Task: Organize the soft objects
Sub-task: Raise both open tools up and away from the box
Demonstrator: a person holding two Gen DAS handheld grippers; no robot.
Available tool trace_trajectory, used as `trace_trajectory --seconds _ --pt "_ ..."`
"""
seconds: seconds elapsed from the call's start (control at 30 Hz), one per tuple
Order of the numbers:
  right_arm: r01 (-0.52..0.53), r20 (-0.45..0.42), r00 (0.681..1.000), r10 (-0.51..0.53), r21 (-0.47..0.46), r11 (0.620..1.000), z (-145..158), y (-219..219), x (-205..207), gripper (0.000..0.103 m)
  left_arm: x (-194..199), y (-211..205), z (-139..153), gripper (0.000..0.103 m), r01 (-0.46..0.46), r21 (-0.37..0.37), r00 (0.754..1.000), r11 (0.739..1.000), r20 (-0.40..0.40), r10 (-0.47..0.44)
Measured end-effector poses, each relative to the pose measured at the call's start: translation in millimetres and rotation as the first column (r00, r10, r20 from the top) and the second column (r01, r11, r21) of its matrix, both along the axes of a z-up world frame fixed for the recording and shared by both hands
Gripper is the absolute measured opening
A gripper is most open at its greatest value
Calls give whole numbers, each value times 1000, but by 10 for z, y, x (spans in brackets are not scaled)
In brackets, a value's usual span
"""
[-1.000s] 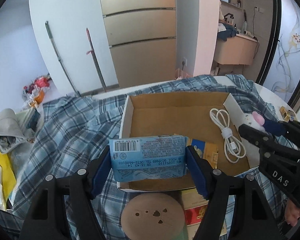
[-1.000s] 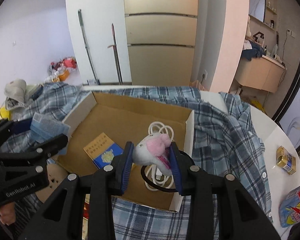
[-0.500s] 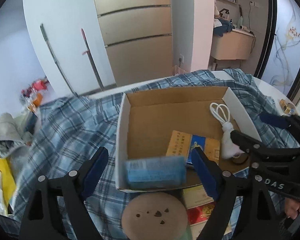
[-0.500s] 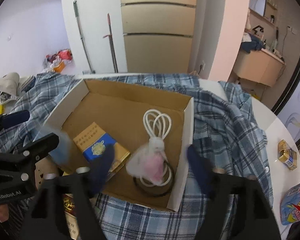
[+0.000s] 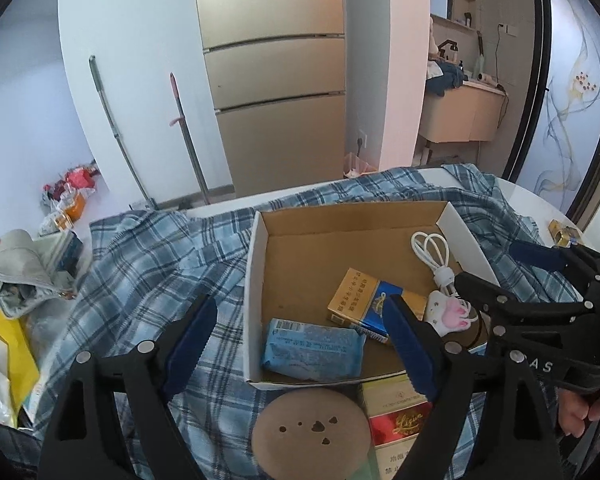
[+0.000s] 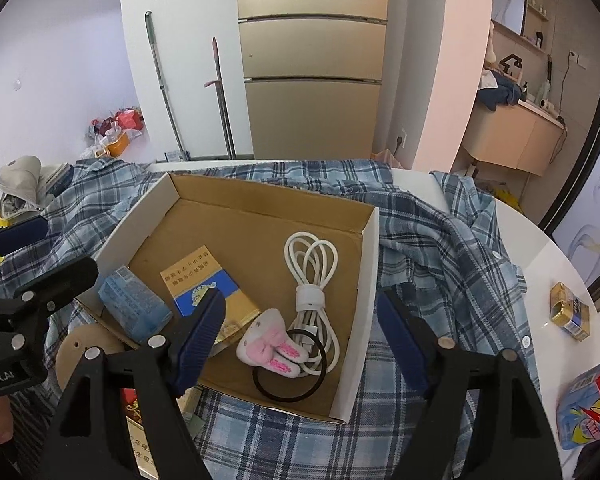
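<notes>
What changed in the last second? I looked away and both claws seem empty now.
Both claws have just been opening: the left claw dropped the blue tissue pack and the right claw the bunny hair tie into the cardboard box. Cable and cigarette pack stayed put.

Both wrist cameras look forward and steeply down along their fingers, close above the desk. The left view sits at the near-left of the cardboard box (image 5: 256, 280), the right view at its near-right. Both share the box (image 6: 364, 288) and far fridge (image 6: 312, 60).
</notes>
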State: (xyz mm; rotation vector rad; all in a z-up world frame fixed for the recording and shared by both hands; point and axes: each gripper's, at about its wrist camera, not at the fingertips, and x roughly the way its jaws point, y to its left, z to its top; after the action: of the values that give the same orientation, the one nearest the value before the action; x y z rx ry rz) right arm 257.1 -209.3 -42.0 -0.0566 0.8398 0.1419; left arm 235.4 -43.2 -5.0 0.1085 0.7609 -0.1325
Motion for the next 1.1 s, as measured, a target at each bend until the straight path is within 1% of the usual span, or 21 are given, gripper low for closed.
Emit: trace_trajectory --seconds 0.1,0.2,0.27,0.33,0.4,0.47,0.53,0.57,0.63,0.67,0.73,0.8,0.87,0.93,0.97,1.03,1.07,1.1 --pt "1 7 1000 -1 2 1000 32 -2 -19 77 -73 25 105 87 5 -20 999 1000 33 -4" --pt "0 24 1000 0 7 1000 89 -5 -49 77 -180 45 245 87 5 -31 995 999 100 -2" --pt "1 44 999 -1 7 1000 144 -10 -78 79 -271 63 344 87 14 -45 989 999 151 -7" --pt "5 72 997 -5 6 1000 210 -26 -117 90 -347 76 440 87 17 -61 981 998 194 -5" --pt "12 116 993 -12 8 1000 293 -39 -165 98 -433 97 528 87 14 -76 971 997 238 4" --pt "24 161 987 -26 11 1000 373 -60 -215 99 -516 126 618 87 12 -85 958 996 285 13" --pt "34 196 980 -38 22 999 462 -87 -260 99 -618 143 710 87 8 -92 941 996 339 24" --pt "34 214 976 -40 30 999 515 -96 -285 99 -685 157 774 88 8 -101 927 995 373 30" --pt "32 254 966 -41 41 999 634 -111 -352 99 -782 172 857 93 15 -116 911 993 411 35" --pt "33 277 960 -44 45 998 701 -120 -397 99 -868 191 916 95 30 -131 896 991 442 32" --pt "42 330 942 -57 50 998 844 -144 -517 103 -1020 226 984 96 63 -142 869 988 494 16" --pt "49 380 922 -66 56 997 975 -160 -663 103 -1178 253 1032 99 55 -131 848 990 530 23" --pt "46 434 898 -69 64 997 1090 -183 -823 103 -1367 294 1092 103 68 -134 822 989 570 21" --pt "48 480 874 -79 77 996 1167 -194 -972 103 -1517 333 1153 103 76 -143 802 987 596 25" --pt "46 498 863 -84 88 995 1196 -195 -1048 103 -1578 347 1177 103 74 -148 795 986 605 31" --pt "31 520 850 -85 112 993 1238 -188 -1190 103 -1710 398 1221 103 53 -167 774 984 630 66" --pt "17 533 842 -80 122 992 1254 -177 -1260 103 -1798 435 1239 103 47 -183 754 982 651 86" --pt "9 549 832 -76 122 992 1268 -157 -1336 103 -1864 459 1245 103 40 -189 739 981 666 99"
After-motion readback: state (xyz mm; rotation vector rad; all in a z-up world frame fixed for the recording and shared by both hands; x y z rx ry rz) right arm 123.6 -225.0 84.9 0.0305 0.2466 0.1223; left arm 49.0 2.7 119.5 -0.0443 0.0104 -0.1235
